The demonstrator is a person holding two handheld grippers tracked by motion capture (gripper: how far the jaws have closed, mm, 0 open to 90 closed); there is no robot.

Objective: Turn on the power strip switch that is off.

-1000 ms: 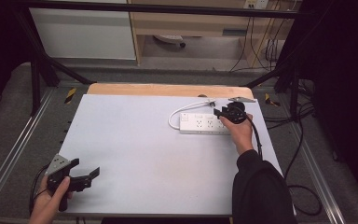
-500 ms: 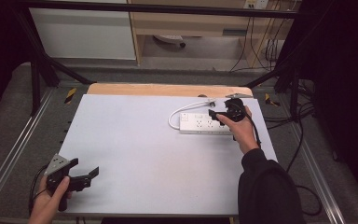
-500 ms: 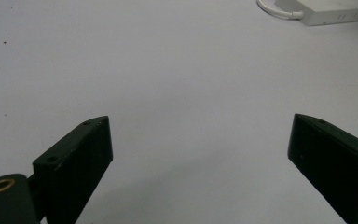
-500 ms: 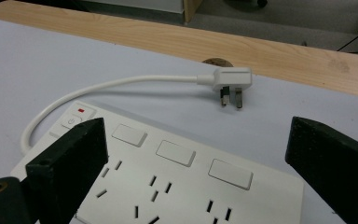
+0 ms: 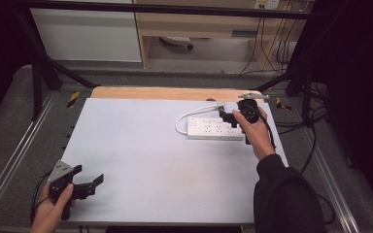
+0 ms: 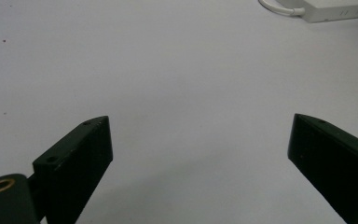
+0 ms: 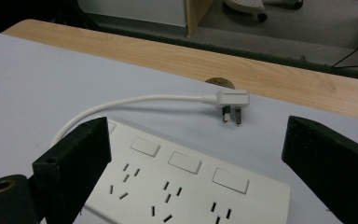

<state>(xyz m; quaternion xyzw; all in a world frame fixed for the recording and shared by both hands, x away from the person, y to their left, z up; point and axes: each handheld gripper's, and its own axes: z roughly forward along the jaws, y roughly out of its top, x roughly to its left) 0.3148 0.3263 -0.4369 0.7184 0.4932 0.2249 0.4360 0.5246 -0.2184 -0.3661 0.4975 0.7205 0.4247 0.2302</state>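
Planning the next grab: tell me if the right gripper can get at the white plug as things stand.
Probably yes. The right gripper hovers open over the power strip, and the white plug lies just beyond on bare table with nothing between.

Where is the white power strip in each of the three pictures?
High view: the power strip lies right of the middle of the table, beside the right gripper.
Left gripper view: its end shows at the top right corner, far beyond the open jaws.
Right gripper view: it lies at the bottom middle, between the open jaws.
Shared landmark: its white cable, curving off one end.
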